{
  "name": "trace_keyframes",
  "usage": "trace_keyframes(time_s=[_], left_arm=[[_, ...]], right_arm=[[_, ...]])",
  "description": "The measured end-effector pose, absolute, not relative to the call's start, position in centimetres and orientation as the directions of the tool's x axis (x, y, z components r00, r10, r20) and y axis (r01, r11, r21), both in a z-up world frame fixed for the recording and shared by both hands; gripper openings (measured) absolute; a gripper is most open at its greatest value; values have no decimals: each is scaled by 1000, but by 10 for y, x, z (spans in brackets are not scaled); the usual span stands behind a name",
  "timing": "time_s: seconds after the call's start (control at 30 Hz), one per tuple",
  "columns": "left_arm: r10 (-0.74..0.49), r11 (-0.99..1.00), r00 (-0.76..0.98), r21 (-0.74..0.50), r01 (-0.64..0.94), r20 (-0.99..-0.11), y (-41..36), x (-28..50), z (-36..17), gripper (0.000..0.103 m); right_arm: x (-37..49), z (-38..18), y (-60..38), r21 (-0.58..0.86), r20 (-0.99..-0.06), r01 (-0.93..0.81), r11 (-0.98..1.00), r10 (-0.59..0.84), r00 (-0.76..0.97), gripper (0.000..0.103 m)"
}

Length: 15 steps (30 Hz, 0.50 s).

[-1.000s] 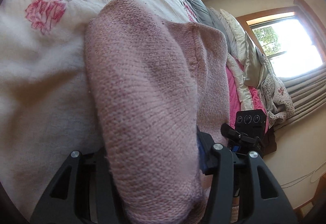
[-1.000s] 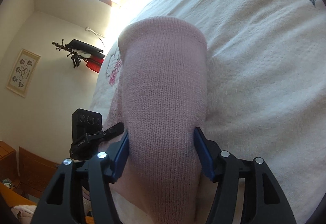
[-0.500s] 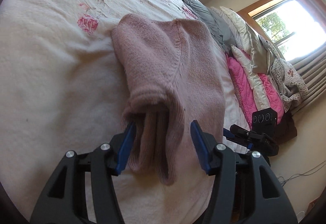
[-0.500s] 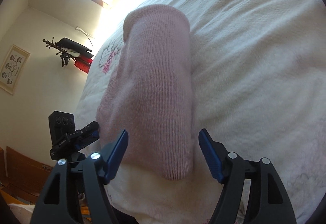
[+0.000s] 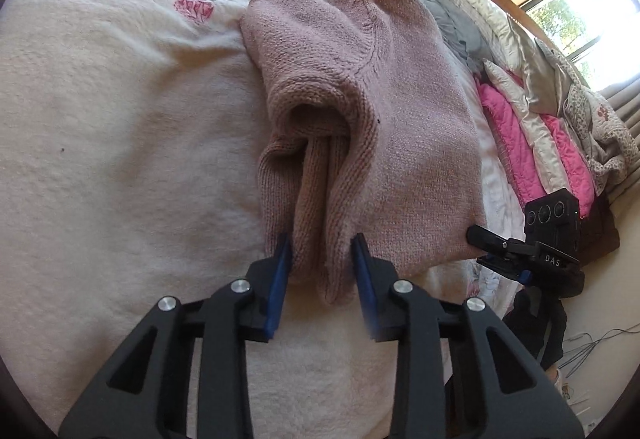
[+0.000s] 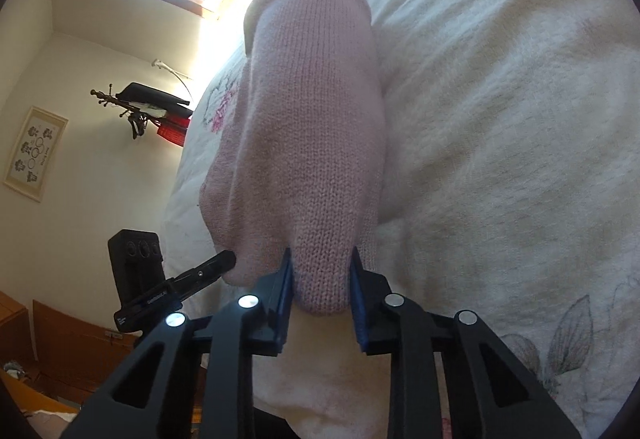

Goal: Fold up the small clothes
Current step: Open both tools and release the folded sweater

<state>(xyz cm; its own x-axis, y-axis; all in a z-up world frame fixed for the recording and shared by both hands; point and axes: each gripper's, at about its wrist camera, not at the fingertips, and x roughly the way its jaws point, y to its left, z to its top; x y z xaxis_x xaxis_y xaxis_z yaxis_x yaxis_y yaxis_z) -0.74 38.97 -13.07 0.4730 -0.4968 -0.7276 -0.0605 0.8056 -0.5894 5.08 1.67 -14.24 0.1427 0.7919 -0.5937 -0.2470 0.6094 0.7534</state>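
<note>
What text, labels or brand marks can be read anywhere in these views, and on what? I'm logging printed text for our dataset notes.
"DAS": white letters on the black camera mount of the other hand-held gripper, left wrist view; it may continue out of sight.
White print on the black mount arm in the right wrist view: too blurred to read.
Framed picture on the wall: any wording too small to read.

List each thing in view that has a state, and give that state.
pink sweater: folded over, lying on the bedspread, near end bunched.
left gripper: shut on the sweater's bunched end.
right gripper: shut on the sweater's near end.
bedspread: spread out, slightly rumpled.
bedding pile: heaped, unfolded.
</note>
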Motion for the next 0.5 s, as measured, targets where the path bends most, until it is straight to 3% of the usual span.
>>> trace_keyframes(time_s=[0.23, 0.33, 0.4, 0.5], left_arm=[[-483, 821, 451, -567, -64, -751, 390, -8, -140, 28], [-486, 816, 454, -574, -69, -747, 393, -10, -146, 31], [-485, 816, 455, -573, -71, -747, 394, -12, -146, 33], [-449, 837, 453, -540, -87, -770, 393, -15, -141, 48]], right_arm=[[42, -148, 28, 650, -694, -272, 710, 700, 167, 24], [42, -154, 30, 658, -693, -247, 712, 700, 171, 25], [41, -155, 30, 648, -701, -245, 721, 691, 179, 29], [38, -153, 30, 612, -727, -248, 751, 657, 198, 43]])
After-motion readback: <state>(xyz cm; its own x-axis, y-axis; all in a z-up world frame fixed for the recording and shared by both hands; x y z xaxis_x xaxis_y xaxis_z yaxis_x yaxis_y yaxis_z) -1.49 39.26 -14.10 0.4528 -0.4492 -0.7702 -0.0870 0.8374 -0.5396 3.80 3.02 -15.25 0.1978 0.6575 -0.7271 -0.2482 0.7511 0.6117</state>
